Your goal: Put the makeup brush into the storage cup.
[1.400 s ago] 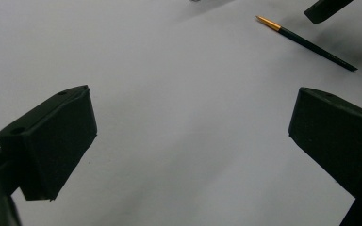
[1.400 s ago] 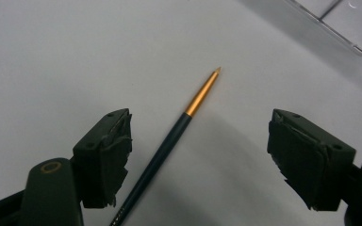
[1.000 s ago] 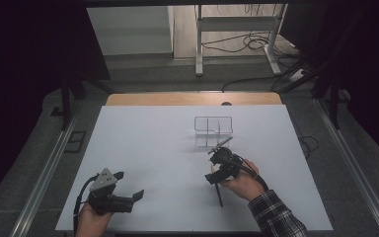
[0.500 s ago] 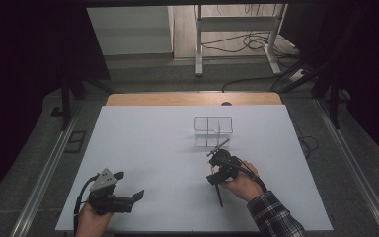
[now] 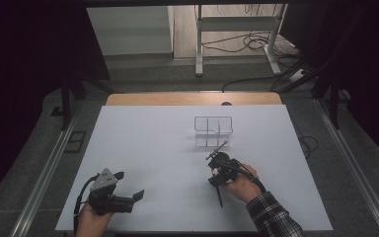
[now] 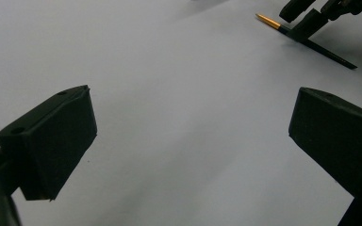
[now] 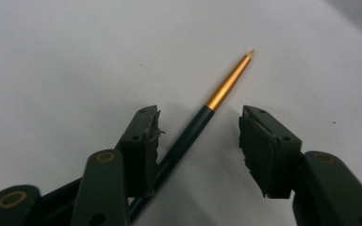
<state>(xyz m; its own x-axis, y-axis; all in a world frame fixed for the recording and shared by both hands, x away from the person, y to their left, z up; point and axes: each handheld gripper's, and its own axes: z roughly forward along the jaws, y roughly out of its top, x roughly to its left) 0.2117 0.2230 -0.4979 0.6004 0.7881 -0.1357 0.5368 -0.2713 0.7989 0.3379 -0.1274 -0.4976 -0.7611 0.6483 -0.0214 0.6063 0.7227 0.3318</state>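
Observation:
A dark pen (image 7: 226,89) with a gold tip lies flat on the white table (image 5: 153,138). In the high view the pen (image 5: 220,198) sticks out toward the front edge from under my right gripper (image 5: 217,180). The right gripper (image 7: 200,114) straddles it low over the table. Its jaws have just been closing with the pen between them. One pad (image 7: 146,136) is against the barrel while the other stands apart, so it is open. My left gripper (image 5: 128,184) rests at the front left, wide open with nothing between its jaws (image 6: 193,94).
A clear plastic organiser (image 5: 213,131) with compartments stands just beyond the right gripper. In the left gripper view the pen (image 6: 311,44) and the right gripper (image 6: 311,12) lie far ahead. A wooden strip (image 5: 192,98) borders the table's far edge.
The right gripper's jaws have drawn closer together around the pen. The left gripper has stayed where it was.

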